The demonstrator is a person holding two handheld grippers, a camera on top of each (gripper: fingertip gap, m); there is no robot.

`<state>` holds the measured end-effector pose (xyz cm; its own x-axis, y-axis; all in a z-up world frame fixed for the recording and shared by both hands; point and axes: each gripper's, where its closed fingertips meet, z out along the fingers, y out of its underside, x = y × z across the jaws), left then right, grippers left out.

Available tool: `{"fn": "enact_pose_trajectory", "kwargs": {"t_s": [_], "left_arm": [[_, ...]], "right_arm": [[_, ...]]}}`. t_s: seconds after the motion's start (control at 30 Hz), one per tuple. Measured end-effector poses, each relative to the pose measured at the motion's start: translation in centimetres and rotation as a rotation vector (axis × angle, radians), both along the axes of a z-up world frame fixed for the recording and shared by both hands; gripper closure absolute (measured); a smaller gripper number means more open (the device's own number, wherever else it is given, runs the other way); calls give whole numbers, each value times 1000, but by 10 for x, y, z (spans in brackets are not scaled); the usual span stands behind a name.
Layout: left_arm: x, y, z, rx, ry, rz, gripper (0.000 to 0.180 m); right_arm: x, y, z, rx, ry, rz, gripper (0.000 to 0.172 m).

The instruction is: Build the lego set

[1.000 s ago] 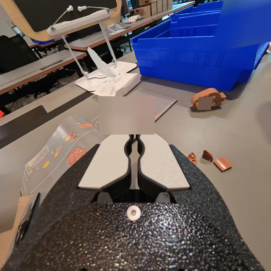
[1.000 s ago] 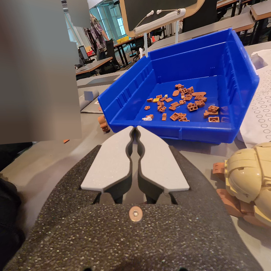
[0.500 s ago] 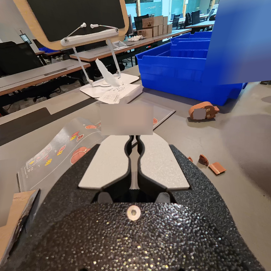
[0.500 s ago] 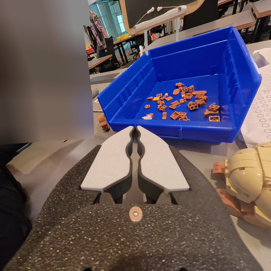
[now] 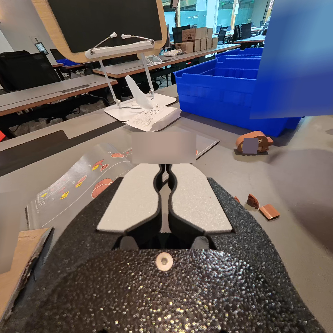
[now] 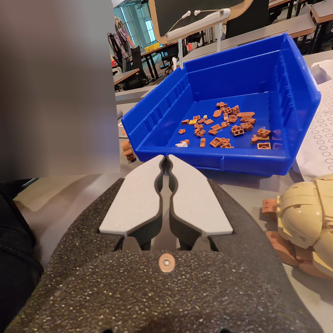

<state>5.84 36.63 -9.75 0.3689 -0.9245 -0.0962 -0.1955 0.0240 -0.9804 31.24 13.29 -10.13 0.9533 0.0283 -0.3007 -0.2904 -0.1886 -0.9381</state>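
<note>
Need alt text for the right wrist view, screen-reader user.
The right claw, shut and empty, hovers over a grey table just short of a blue plastic bin scattered with small brown toy bricks. A tan and brown brick-built model lies to the right, and white printed paper sits beside the bin.

Both views were evenly and brightly lit from overhead, with daylight added through windows (image 5: 201, 16) at 12 o'clock. Specular sparkle was scattered across the left gripper (image 5: 165, 164) housing at 6 o'clock. A soft, broad shadow was cast on the table (image 5: 297, 180) at 3 o'clock. Straight edges were bowed toward the borders by wide-angle distortion. Slight softness was seen at the margins.
</note>
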Motion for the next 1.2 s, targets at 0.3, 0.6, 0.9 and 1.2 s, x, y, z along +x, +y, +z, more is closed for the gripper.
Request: {"fn": "enact_pose_trajectory", "kwargs": {"t_s": [0.3,0.6,0.9,1.2], "left_arm": [[-1,1,0,-3,-4,4,180],[-1,1,1,-6,-9,8,180],[-2,2,1,-12,-9,15,180],[-2,3,1,-18,-11,18,180]], "right_arm": [[4,-1,1,6,2,-28,172],[8,-1,-1,-6,14,-50,172],[21,-1,-7,-45,32,-131,172],[20,-1,-6,-43,32,-125,172]]}}
